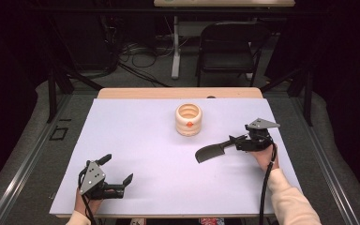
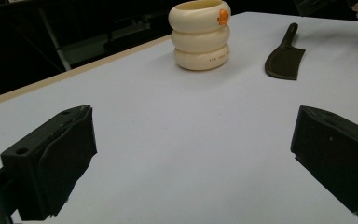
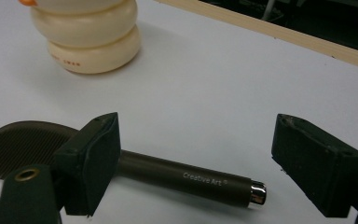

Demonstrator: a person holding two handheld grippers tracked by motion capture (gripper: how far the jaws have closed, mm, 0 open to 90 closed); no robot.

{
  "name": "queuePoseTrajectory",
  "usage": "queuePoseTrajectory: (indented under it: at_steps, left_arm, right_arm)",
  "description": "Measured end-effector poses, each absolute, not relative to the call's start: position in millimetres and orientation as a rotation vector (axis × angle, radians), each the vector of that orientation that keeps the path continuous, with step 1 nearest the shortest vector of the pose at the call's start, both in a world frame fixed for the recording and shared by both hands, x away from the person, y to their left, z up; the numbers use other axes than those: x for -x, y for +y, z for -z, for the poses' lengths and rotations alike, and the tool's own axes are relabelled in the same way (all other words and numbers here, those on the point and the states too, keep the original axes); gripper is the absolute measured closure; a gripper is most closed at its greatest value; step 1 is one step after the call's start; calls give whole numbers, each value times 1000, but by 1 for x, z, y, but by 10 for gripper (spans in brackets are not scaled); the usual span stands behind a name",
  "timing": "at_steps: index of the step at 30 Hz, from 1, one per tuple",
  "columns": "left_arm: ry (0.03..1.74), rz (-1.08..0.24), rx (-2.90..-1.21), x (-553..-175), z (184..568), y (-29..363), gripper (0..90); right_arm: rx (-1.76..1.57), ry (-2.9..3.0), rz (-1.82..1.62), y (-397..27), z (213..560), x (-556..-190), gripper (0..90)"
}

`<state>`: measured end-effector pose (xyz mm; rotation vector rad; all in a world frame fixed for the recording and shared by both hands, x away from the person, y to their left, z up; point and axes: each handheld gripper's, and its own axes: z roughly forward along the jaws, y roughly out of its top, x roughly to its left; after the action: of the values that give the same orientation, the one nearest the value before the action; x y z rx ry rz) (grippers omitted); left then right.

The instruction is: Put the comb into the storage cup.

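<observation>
A dark tool [image 1: 211, 153] with a fan-shaped ridged head and a round handle lies flat on the white table sheet [image 1: 145, 140]. Its handle [image 3: 191, 177] reads "Creative Art" and ends in a metal cap. My right gripper [image 1: 236, 142] is open at the handle end; in the right gripper view [image 3: 196, 130] the handle lies on the sheet between the spread jaws, untouched. A cream ribbed cup [image 1: 188, 120] with an orange dot stands upright at the centre back. My left gripper [image 1: 119, 168] is open and empty near the front left, facing the cup [image 2: 200, 35] and tool [image 2: 284, 58].
The sheet covers a wooden table whose far edge [image 1: 178, 93] shows bare. Beyond it stand a black folding chair [image 1: 229, 44] and a white table leg [image 1: 175, 47] among floor cables. Open sheet lies between the two grippers.
</observation>
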<state>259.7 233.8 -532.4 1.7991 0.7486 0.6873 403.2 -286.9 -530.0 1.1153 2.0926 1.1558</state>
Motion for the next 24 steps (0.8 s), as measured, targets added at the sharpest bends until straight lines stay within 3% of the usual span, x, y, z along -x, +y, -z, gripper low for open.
queuePoseTrajectory:
  at_steps: [3, 9, 13, 17, 24]
  left_arm:
    - [750, -687, -1798, -260, 532, 234, 2]
    - [749, -687, -1800, -260, 533, 234, 2]
    - [748, -686, -1801, -260, 533, 233, 2]
    - [751, -685, -1800, -260, 533, 233, 2]
    - [748, -685, -1803, -260, 533, 233, 2]
  right_arm:
    - [-1121, 2090, -1127, -289, 532, -407, 271]
    - [-1163, 2080, -1091, -295, 534, -416, 622]
    - [-1176, 2092, -1045, -297, 536, -422, 800]
    - [-1190, 2100, -987, -297, 540, -426, 889]
    - [-1162, 2141, -875, -291, 544, -431, 900]
